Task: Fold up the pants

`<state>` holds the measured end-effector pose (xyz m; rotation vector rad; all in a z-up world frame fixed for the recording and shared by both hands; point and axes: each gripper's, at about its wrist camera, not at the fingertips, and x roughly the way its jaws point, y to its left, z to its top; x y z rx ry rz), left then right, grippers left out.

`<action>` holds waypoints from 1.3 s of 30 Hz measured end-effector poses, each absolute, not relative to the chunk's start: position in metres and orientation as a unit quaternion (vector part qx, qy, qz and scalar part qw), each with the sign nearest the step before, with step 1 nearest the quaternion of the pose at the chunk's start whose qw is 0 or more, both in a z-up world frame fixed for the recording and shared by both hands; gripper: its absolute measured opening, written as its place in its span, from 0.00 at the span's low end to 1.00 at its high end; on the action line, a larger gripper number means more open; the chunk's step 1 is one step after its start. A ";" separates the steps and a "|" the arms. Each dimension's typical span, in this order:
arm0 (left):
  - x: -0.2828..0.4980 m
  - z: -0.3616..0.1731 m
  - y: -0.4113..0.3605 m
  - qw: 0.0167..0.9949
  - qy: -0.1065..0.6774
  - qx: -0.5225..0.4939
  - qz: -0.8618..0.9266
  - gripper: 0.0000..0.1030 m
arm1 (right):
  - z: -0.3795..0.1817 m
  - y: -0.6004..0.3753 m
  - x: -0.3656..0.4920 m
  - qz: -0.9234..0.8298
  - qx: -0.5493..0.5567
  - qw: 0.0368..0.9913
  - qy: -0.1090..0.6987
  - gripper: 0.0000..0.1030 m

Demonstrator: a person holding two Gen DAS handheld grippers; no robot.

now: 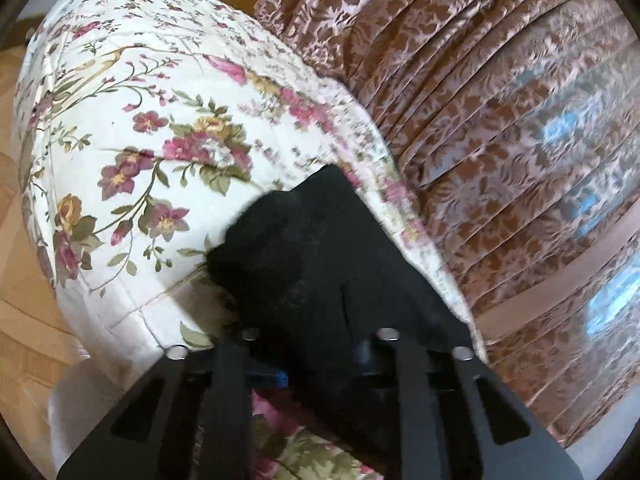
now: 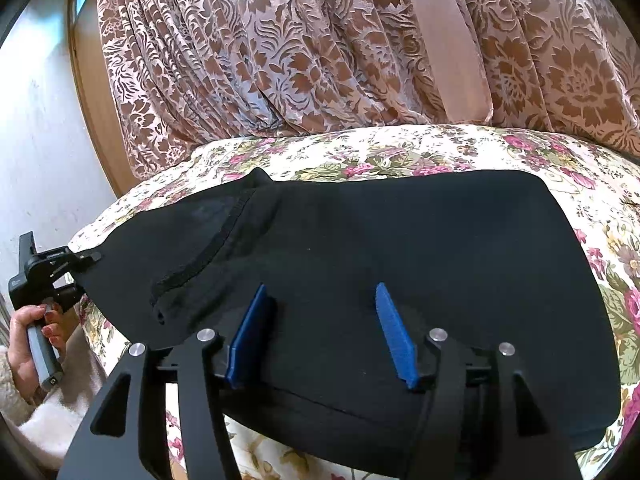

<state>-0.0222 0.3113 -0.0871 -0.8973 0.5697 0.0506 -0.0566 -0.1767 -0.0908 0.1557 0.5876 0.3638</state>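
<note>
Brown-and-pink floral curtains (image 2: 280, 52) hang behind a bed covered w/ a white quilt (image 2: 400, 152) printed in pink & yellow flowers; wood floor (image 1: 24, 280) shows at the left of the left wrist view. Black pants (image 2: 400, 248) lie spread flat across the quilt, filling most of the right wrist view, w/ a stitched seam curving across the left portion. Right gripper (image 2: 320, 332) sits just over the near part of the pants, its blue pads (image 2: 250, 336) spread apart & not pinching the fabric. Left gripper (image 1: 316, 312) is pressed nearly together, pinching a bunched edge of the black cloth, which covers its fingertips in the left wrist view. In the right wrist view that same gripper meets the pants' far left edge at the quilt's corner, w/ a person's hand (image 2: 30, 340) around its grey handle.
</note>
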 end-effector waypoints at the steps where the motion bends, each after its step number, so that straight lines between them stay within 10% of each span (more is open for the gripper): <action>1: -0.023 -0.082 0.310 0.866 0.267 -0.423 0.022 0.15 | -0.091 -0.177 -0.057 0.178 0.076 0.938 0.288 0.56; 22: -0.018 0.063 0.176 0.931 0.175 -0.256 -0.195 0.14 | -0.081 -0.179 -0.056 0.200 0.119 0.927 0.294 0.64; 39: -0.020 0.060 0.007 0.892 0.231 -0.115 -0.372 0.14 | -0.040 -0.284 -0.070 0.114 0.254 0.930 0.240 0.67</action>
